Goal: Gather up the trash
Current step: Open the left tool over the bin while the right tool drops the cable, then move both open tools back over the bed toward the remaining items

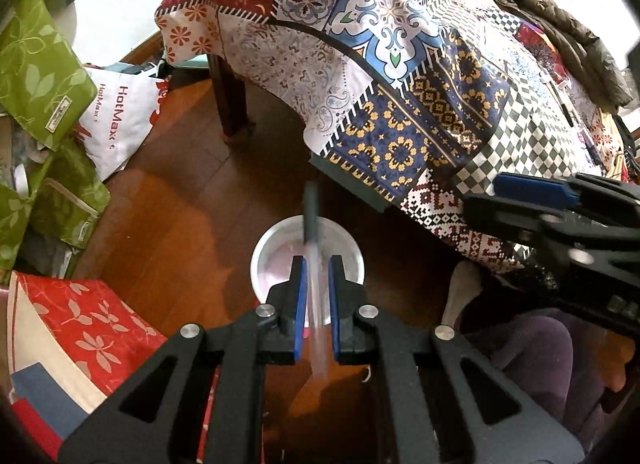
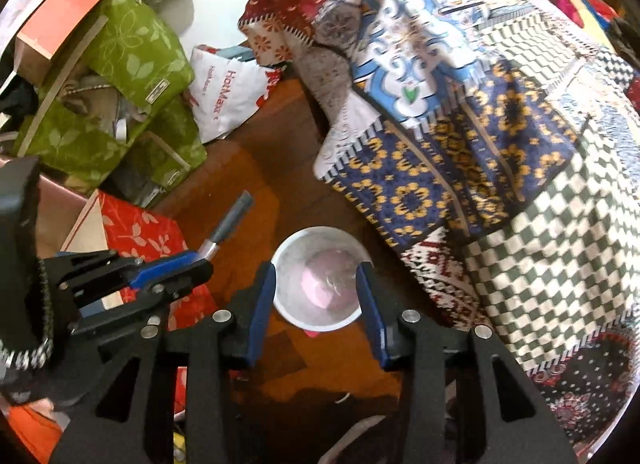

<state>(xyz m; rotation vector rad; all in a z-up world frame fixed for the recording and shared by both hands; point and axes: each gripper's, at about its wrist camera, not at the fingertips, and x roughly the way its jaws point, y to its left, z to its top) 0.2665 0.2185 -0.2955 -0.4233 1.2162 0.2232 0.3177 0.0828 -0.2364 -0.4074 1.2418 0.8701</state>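
Pen [image 1: 311, 220], half blurred, clamped in left tool [image 1: 318, 264] above bin [image 1: 264, 256].

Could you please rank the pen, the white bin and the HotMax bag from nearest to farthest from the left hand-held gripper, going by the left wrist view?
1. Pen: clamped between the fingers of the left hand-held gripper.
2. White bin: on the floor directly below the fingertips.
3. HotMax bag: far upper left, beside the green bags.

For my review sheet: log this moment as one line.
left gripper: shut on pen | right gripper: open, nothing held | white bin: on floor below both | step: pen over bin
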